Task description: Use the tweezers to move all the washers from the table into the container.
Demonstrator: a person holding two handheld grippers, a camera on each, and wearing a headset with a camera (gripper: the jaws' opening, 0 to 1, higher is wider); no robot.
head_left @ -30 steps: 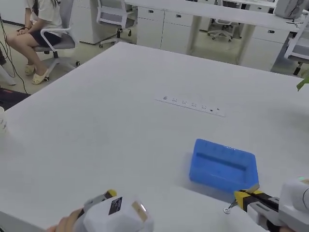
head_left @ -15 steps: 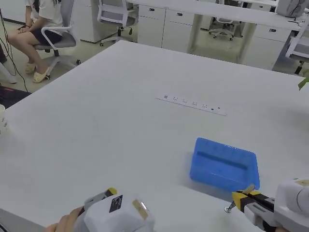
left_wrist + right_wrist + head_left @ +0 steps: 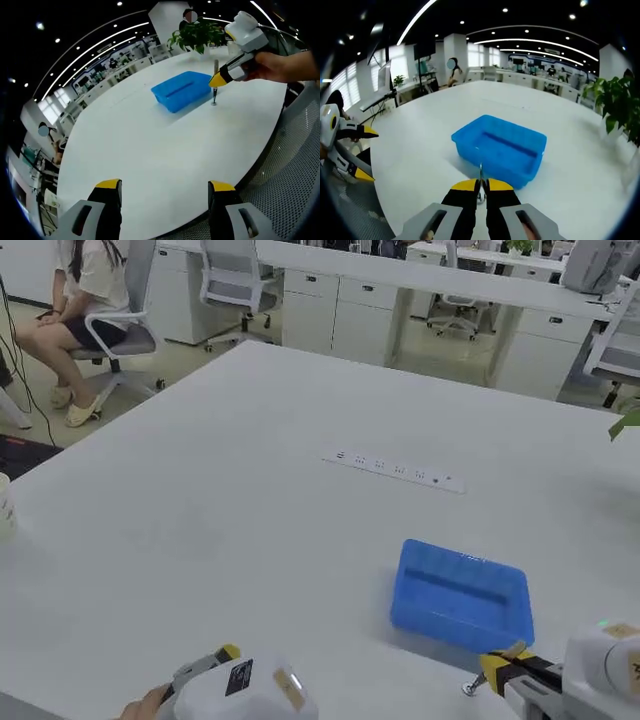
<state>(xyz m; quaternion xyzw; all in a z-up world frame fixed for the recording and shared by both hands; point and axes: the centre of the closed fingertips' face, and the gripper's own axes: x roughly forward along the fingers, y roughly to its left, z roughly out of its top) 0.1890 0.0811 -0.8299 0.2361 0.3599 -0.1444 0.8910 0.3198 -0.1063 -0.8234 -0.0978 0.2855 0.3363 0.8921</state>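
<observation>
At the near edge of the table (image 3: 250, 500) the left gripper (image 3: 165, 186) hovers with its jaws wide apart and nothing between them. Toward the near right corner sits the blue container (image 3: 455, 623). Just beside its near wall, the right gripper (image 3: 481, 186) is clamped on the tweezers (image 3: 480, 172), whose tips are down at the surface.

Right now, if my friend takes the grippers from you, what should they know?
Left gripper: open, holding nothing, near the table edge.
Right gripper: shut on the tweezers, tips down at the table beside the blue container, by its near wall.
Something tiny sits at the tips, maybe a washer; too small to tell.
Done: I cannot tell if washers are inside yet.
Left: lift that piece over the wall, drop it in, then look for more.
</observation>
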